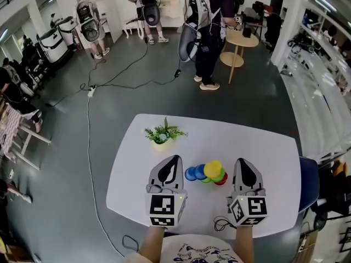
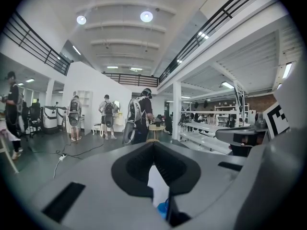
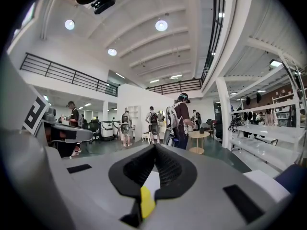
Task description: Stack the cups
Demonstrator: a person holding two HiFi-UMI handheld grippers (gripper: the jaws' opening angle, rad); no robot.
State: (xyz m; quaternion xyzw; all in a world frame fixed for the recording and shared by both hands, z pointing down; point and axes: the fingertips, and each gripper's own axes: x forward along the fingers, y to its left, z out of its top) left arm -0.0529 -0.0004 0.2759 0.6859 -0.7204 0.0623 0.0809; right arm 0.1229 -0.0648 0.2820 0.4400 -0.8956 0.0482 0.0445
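Several small cups lie bunched together on the white table (image 1: 258, 147): two blue cups (image 1: 192, 173), a yellow cup (image 1: 213, 168), a green cup (image 1: 219, 176) and a red cup (image 1: 223, 180). My left gripper (image 1: 175, 159) sits just left of the bunch, shut and holding nothing. To the right of the cups my right gripper (image 1: 242, 161) is likewise shut and holds nothing. In the left gripper view the jaws of the left gripper (image 2: 153, 145) meet, with a sliver of blue cup (image 2: 163, 209) below. The right gripper (image 3: 155, 148) shows the yellow cup (image 3: 147, 201) beneath its closed jaws.
A small potted plant (image 1: 163, 133) stands at the table's far left. A cable (image 1: 222, 223) lies near the front edge. A blue chair (image 1: 310, 182) is at the table's right side. People stand beyond on the grey floor, by a round wooden table (image 1: 239, 43).
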